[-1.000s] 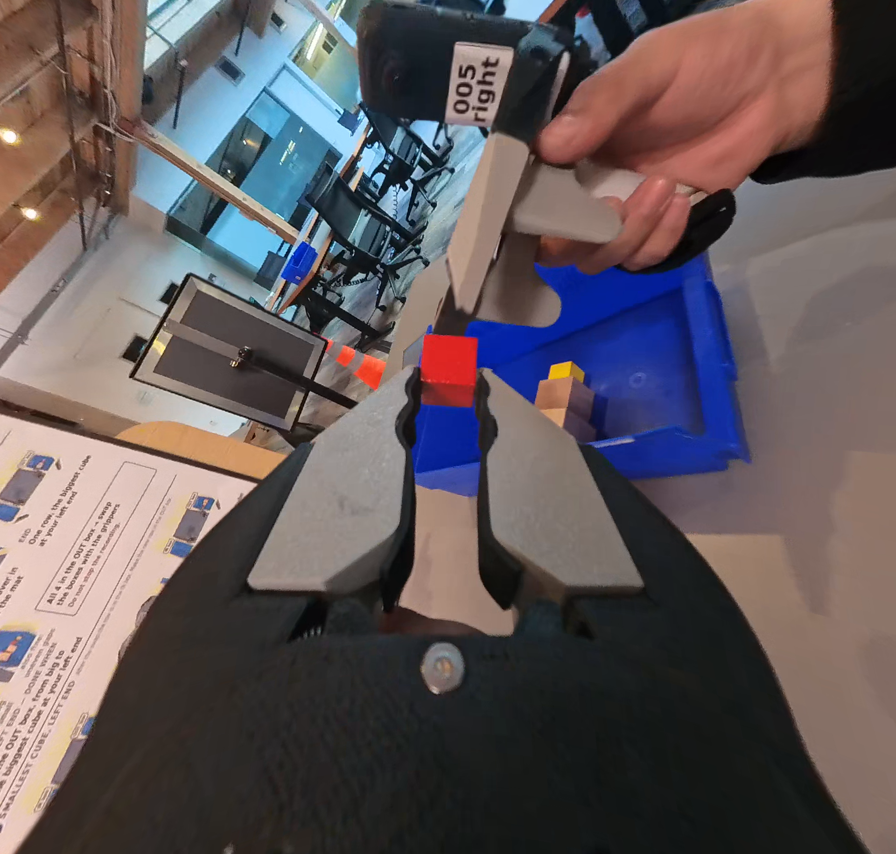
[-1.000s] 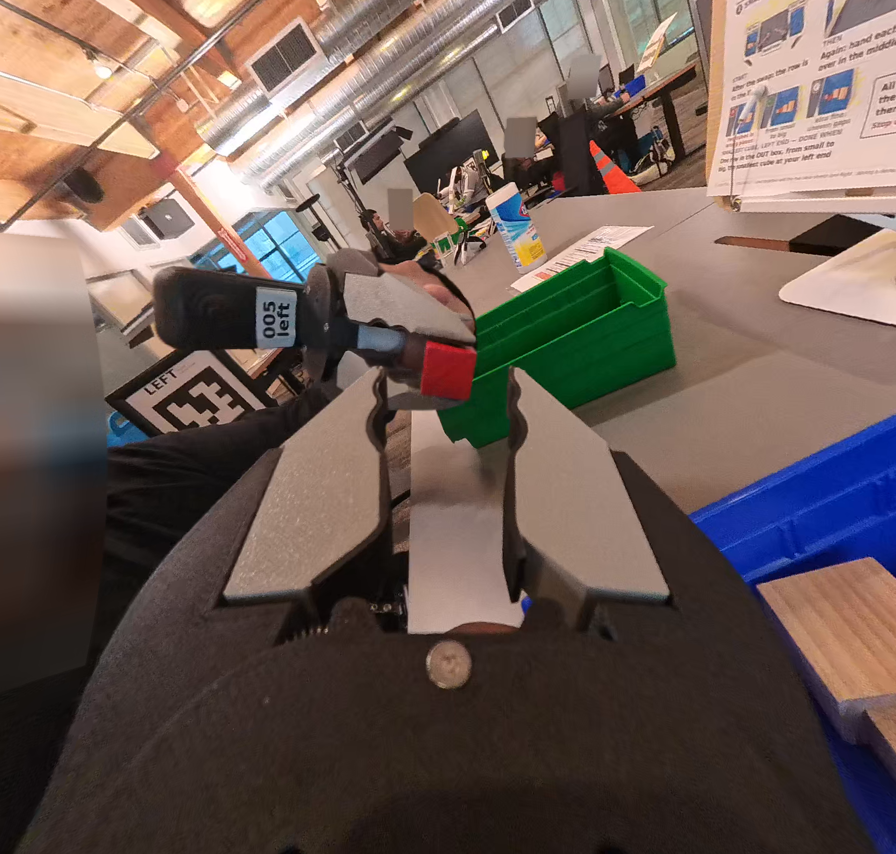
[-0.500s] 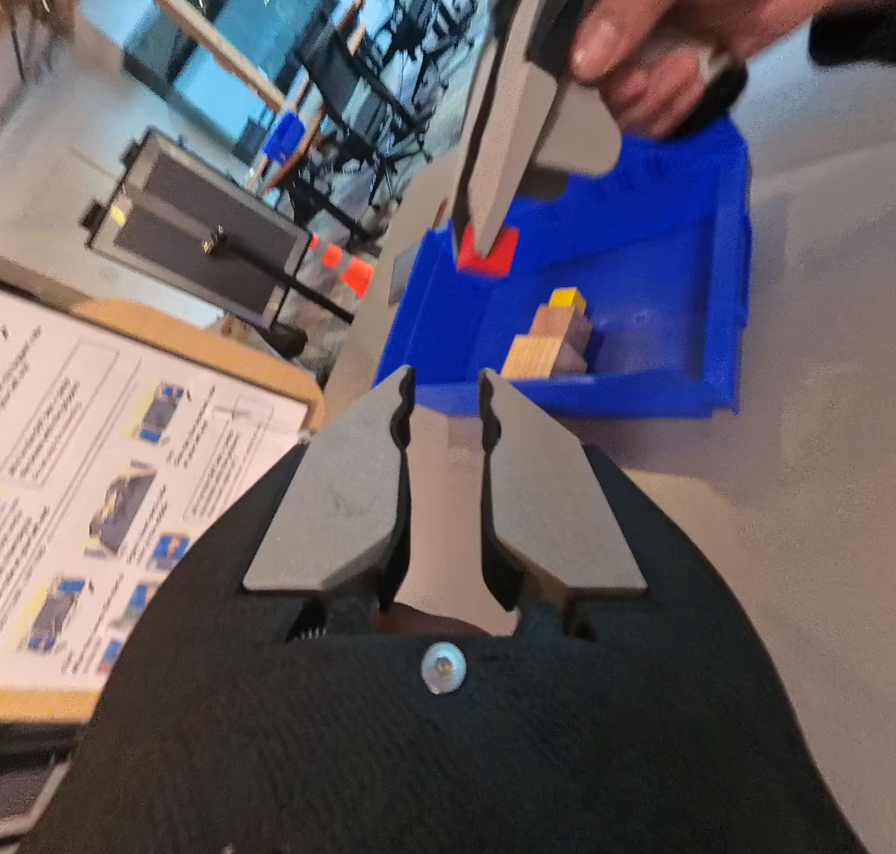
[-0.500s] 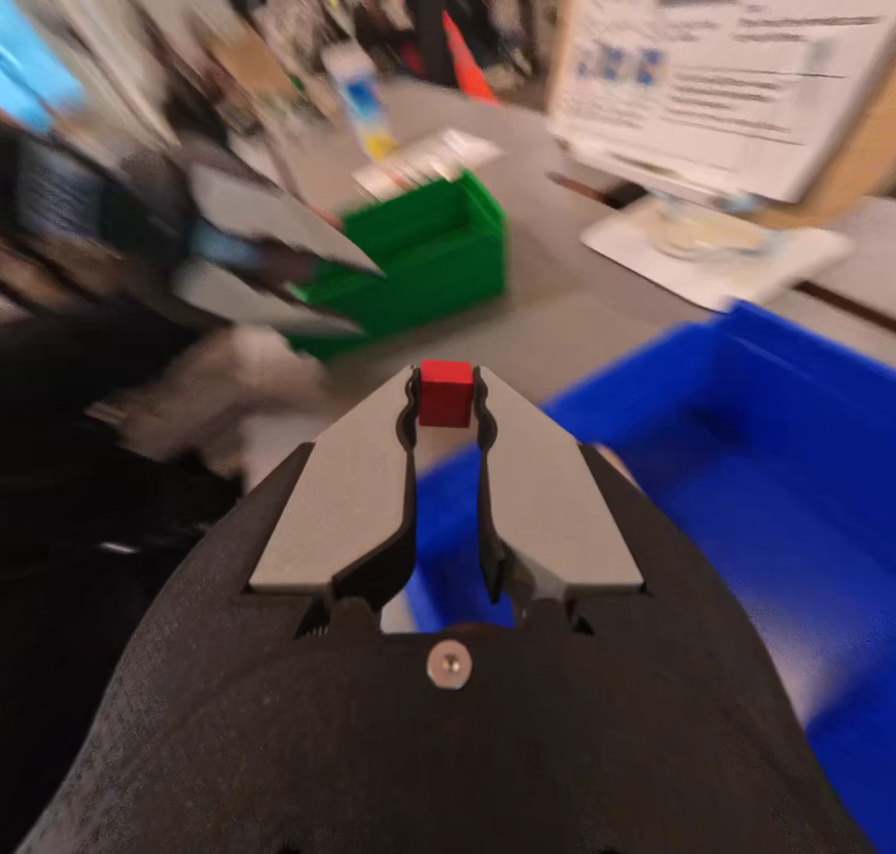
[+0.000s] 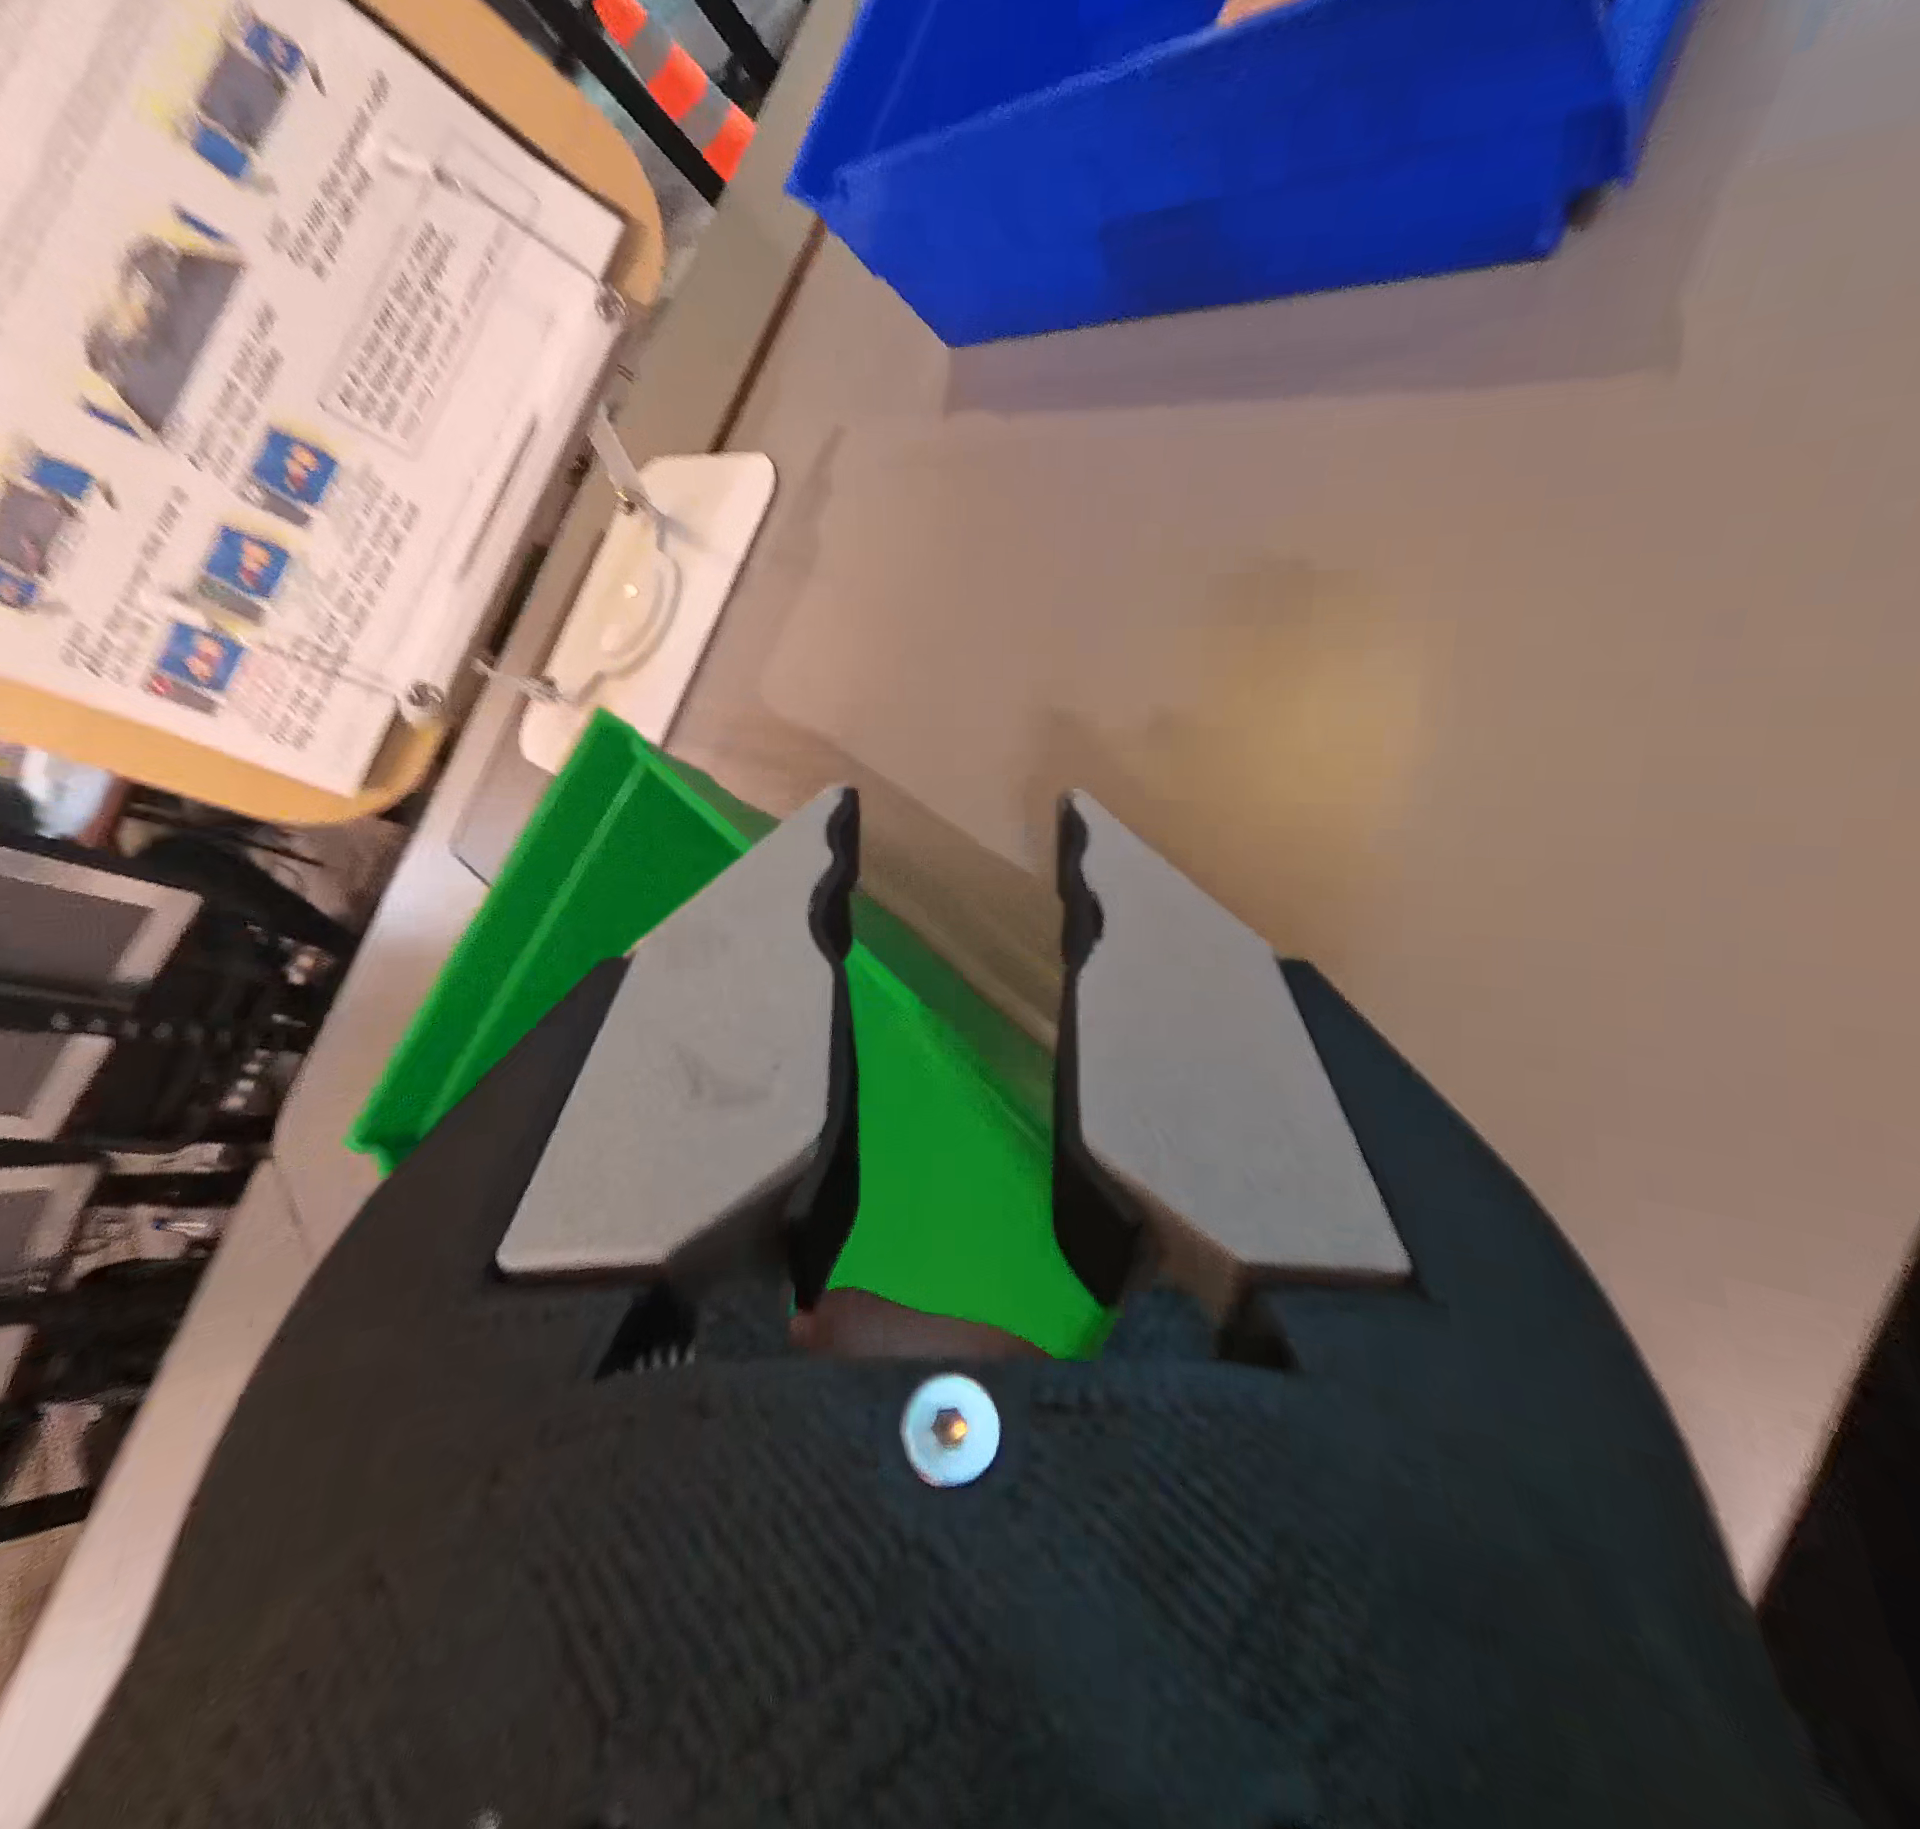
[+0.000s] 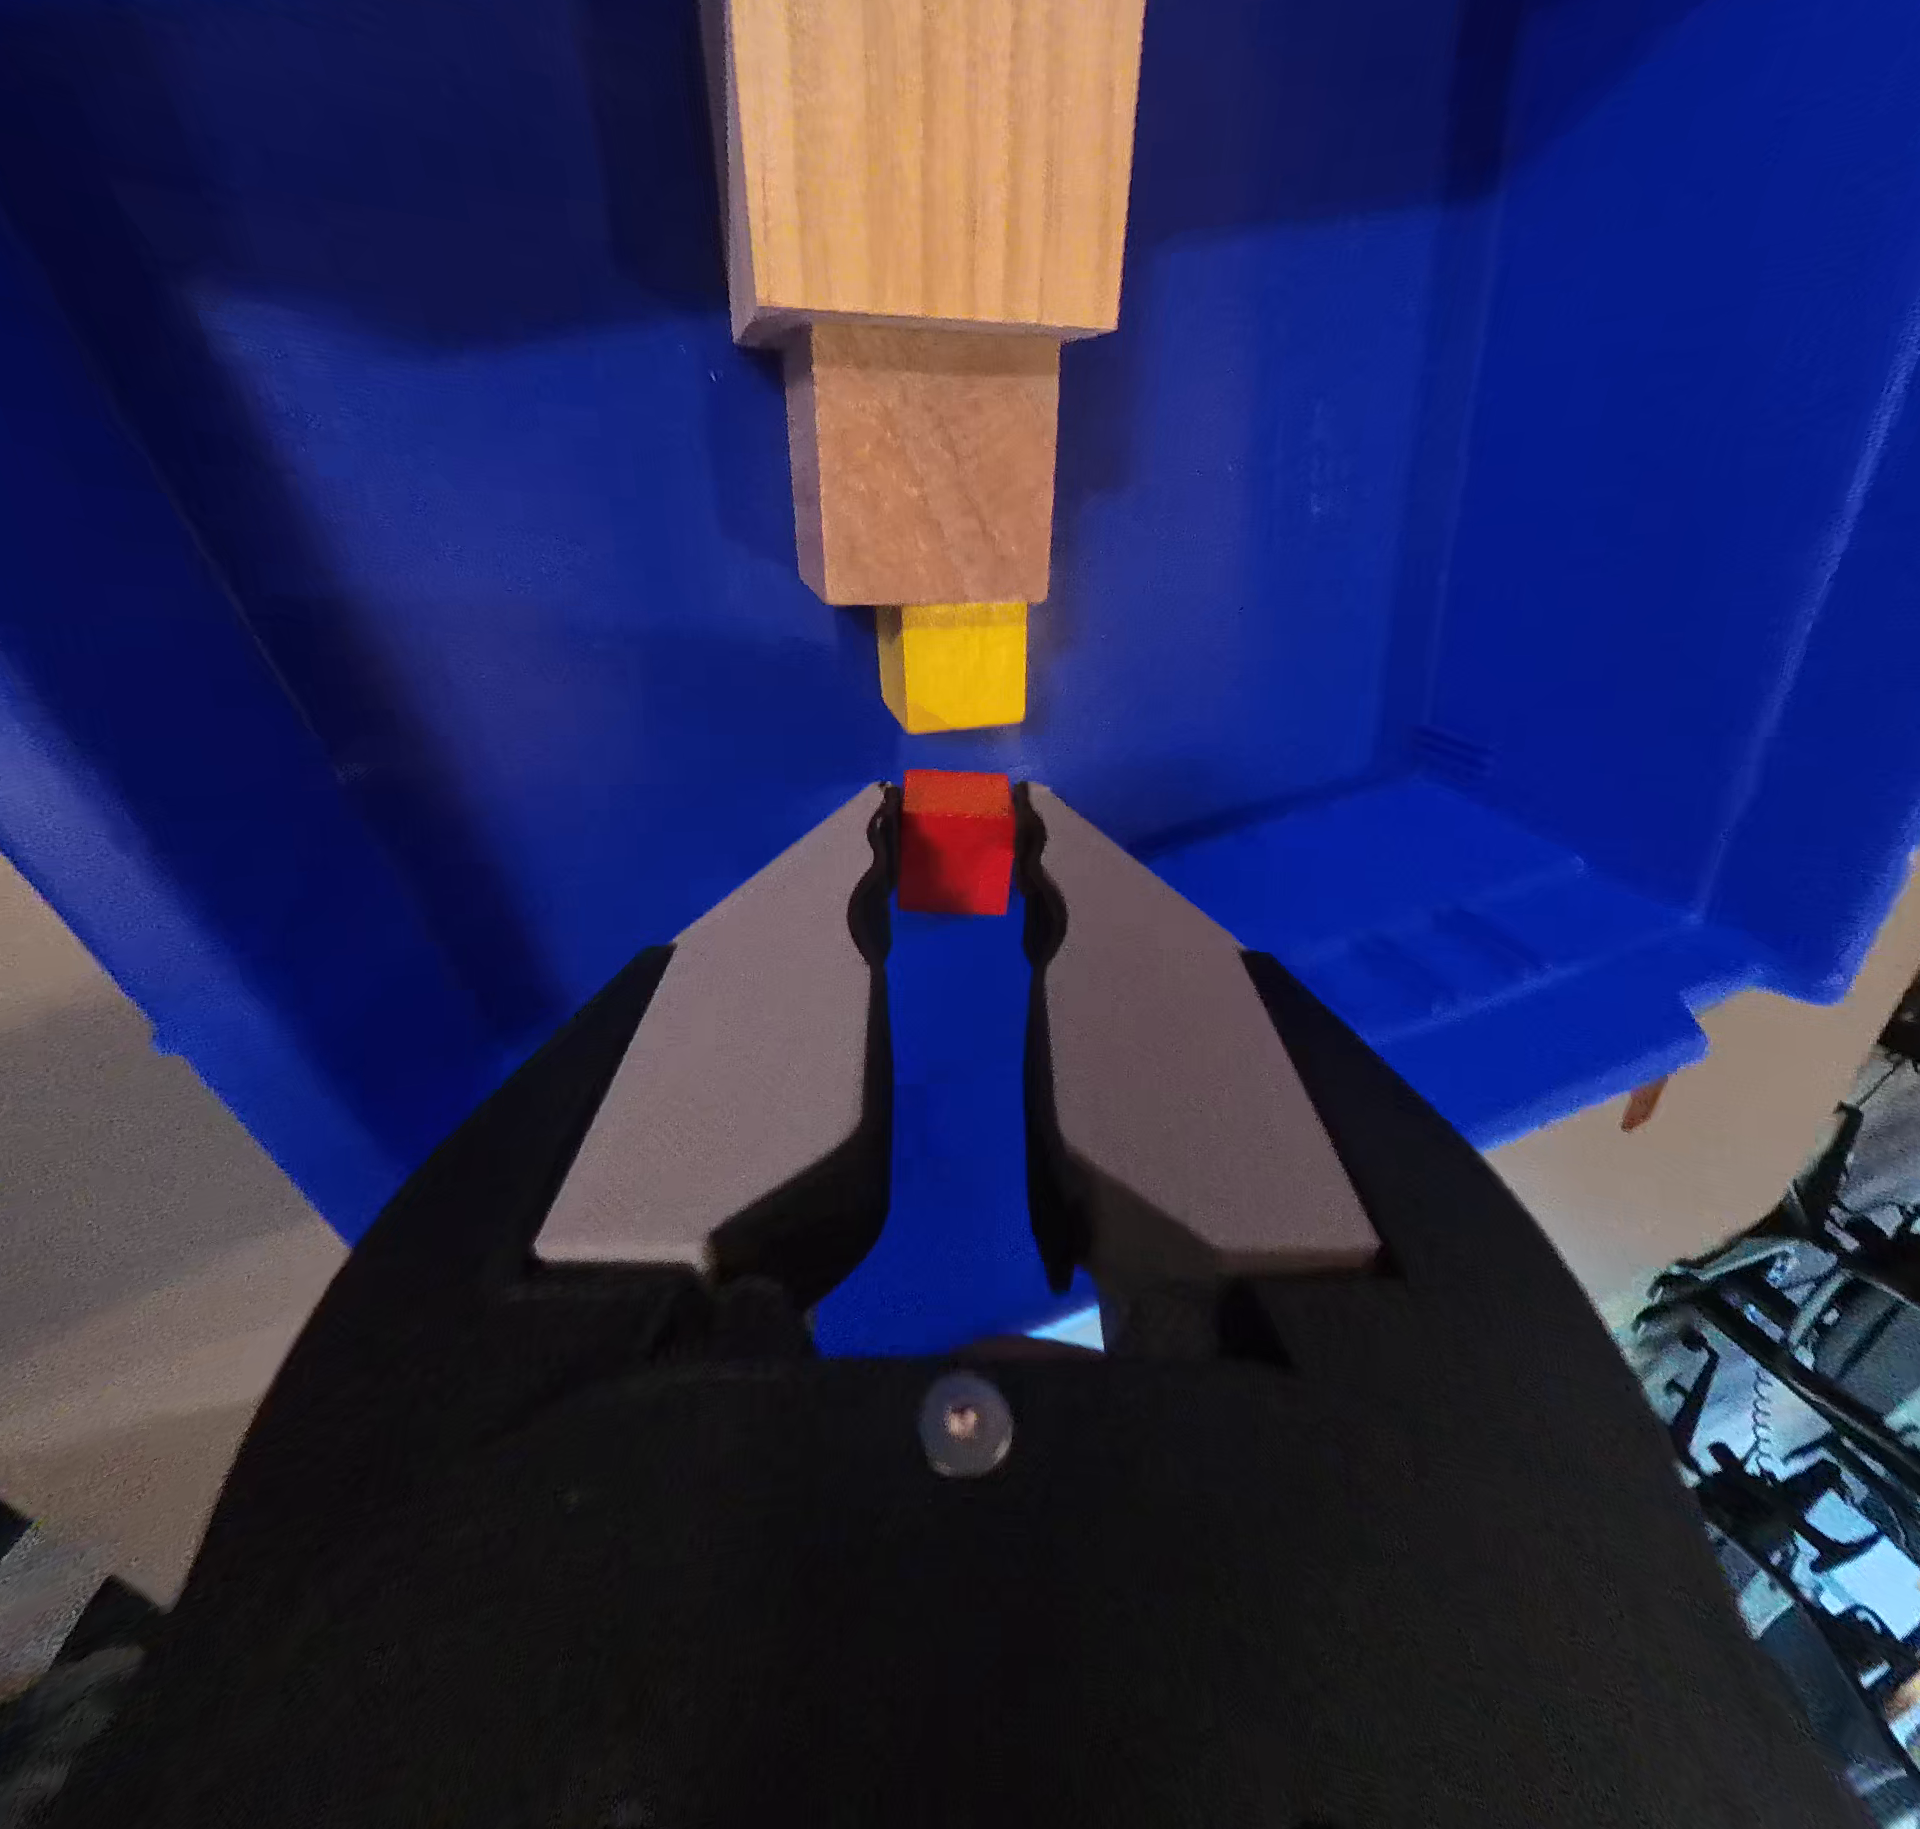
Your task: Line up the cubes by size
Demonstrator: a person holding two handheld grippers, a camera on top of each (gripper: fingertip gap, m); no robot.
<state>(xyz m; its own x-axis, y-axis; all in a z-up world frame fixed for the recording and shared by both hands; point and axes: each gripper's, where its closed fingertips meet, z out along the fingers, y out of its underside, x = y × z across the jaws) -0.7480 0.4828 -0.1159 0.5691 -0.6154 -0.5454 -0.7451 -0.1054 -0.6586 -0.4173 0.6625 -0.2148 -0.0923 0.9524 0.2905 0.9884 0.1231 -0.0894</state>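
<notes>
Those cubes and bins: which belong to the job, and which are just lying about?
Part of the job:
red cube, held by the right gripper
yellow cube
brown cube
big pale cube
blue bin

Just lying about:
green bin
instruction sheet
orange cone

This looks like an office or lab workspace: a grey table (image 5: 1351,553) carries a blue bin (image 5: 1226,169) and a green bin (image 5: 582,948), an instruction sheet (image 5: 270,345) stands clipped on a board (image 5: 623,210), and monitors (image 5: 73,948) crowd the desks behind.
</notes>
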